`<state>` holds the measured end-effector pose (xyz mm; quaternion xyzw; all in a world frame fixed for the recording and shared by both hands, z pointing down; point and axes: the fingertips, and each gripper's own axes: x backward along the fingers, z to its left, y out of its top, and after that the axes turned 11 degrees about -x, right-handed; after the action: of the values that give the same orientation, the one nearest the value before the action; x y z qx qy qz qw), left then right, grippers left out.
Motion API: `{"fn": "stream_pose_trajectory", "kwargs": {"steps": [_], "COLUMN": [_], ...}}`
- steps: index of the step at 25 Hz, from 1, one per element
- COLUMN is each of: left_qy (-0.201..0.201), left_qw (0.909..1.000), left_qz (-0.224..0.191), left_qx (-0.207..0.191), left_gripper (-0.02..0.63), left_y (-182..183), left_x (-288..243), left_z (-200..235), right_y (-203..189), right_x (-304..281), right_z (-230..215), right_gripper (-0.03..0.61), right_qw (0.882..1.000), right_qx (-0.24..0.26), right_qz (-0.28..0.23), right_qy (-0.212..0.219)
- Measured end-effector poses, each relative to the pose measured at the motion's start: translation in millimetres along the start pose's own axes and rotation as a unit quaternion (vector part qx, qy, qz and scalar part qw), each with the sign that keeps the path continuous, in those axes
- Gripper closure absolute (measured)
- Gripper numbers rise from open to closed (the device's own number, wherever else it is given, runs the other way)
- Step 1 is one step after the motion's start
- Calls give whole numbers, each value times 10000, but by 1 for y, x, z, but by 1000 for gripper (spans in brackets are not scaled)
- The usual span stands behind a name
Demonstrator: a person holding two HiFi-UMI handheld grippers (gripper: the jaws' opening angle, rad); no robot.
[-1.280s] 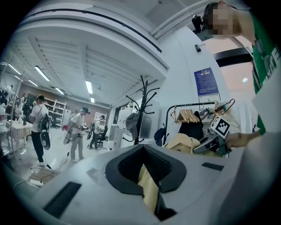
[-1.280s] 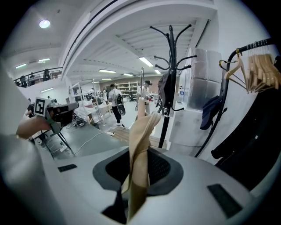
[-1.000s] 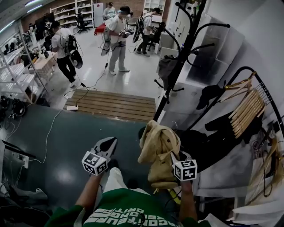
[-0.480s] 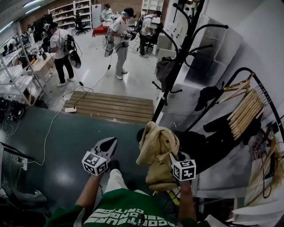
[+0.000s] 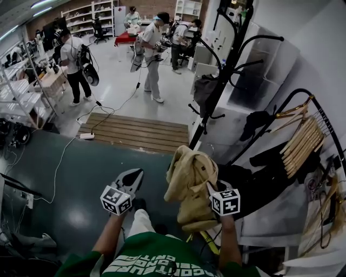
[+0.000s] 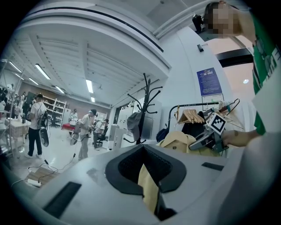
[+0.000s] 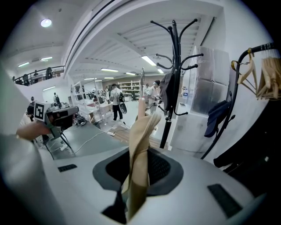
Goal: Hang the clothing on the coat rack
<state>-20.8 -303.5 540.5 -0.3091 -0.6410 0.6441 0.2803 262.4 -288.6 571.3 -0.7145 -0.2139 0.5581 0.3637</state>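
I look down at my two grippers in the lower part of the head view. My right gripper (image 7: 139,165) is pinching the tan jacket (image 5: 188,181): in the right gripper view a fold of tan cloth comes up from between its jaws, and they press on it. The jacket hangs in a bunch just right of the middle of the head view. It is not on a hook. The black coat rack (image 5: 221,59) stands above it in the frame, in the upper right. One grey thing (image 5: 204,89) hangs on a low hook of the rack, and I cannot tell what it is. At the right edge is a black clothes rail (image 5: 299,83). It holds a row of wooden hangers (image 5: 300,143) and some dark clothes (image 5: 257,121). My left gripper (image 5: 134,176) is in the lower left middle, apart from the jacket, over the dark floor (image 5: 81,173). Its jaws are drawn together. In the left gripper view a thin yellow strip (image 6: 148,186) shows in the slit between them, and I cannot tell what it is. White shelves (image 5: 81,16) stand in the upper left, and the things in them are too small to make out. People (image 5: 151,54) stand far off near the top, beyond a wooden platform (image 5: 135,130).
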Motion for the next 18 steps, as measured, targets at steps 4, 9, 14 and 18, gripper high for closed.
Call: {"fn": "stream_pose_trajectory", "kwargs": {"steps": [4,9,14,18], "left_qy": [23,30,33,56], "left_qw": [10000,10000,9999,9997], "left_qz": [-28,-85,-162,-231], "left_qx": [7,-18,-45,-65], "left_gripper": [609,609,609,609], "left_y": [1,8,17,23], "left_x": [-7,-19,-32,-46], "left_z": [13,36,66,88], "right_y": [23,58,101,136], "right_x": [-13,-27,-45,-59], "right_z": [0,4,10,9], "right_gripper": [494,494,494,494], "right_qw": [10000,9999,9995,9990], "right_qx": [40,90,145,200], "right_qz": [-60,-131,-263,-380], "right_qy": [48,35,66,81]}}
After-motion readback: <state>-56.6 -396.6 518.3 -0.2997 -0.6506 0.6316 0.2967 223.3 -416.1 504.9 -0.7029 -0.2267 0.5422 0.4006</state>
